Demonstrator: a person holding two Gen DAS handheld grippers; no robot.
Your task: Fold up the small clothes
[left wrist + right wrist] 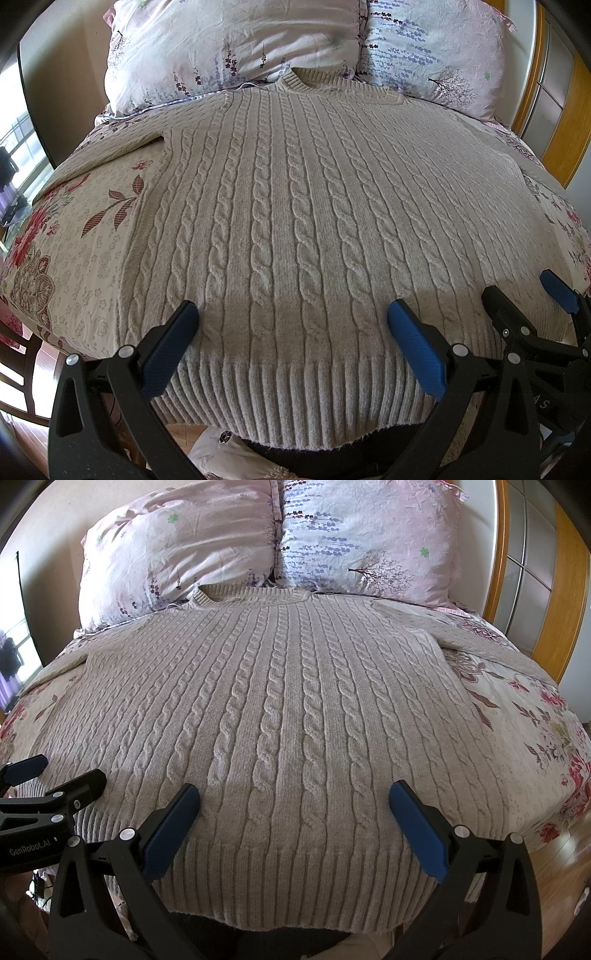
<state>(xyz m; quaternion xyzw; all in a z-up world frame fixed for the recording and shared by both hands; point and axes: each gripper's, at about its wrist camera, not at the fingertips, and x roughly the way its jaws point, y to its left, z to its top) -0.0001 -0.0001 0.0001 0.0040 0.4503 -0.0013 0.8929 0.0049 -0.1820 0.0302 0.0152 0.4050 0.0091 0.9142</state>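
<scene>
1. Left wrist view showed one beige cable-knit sweater (295, 221) spread flat and face-up on the floral bedspread (74, 229), its collar (310, 79) toward the pillows and its ribbed hem (295, 398) nearest the camera, at the bed's foot edge.
2. Left gripper (291, 332) hung over the hem with its blue fingers (170, 347) wide apart, nothing between them. Whether the fingers touched the knit could not be told.
3. Right gripper (295, 812) was likewise spread wide and empty, over the hem just beside the left one; each tool showed at the edge of the other's view.
4. Step in hand, by my reading: the start of the fold. The sweater lay unfolded, both sleeves out to the sides, one sleeve (491, 642) trailing toward the bed's right edge.
5. Next move likely calls for each gripper to close on a hem corner or a side edge, taking both knit layers, then carry it over evenly; thick knit may slip or bunch.
6. Count: one sweater, two grippers, two pillows (177, 550) side by side at the head, one bedspread.
</scene>
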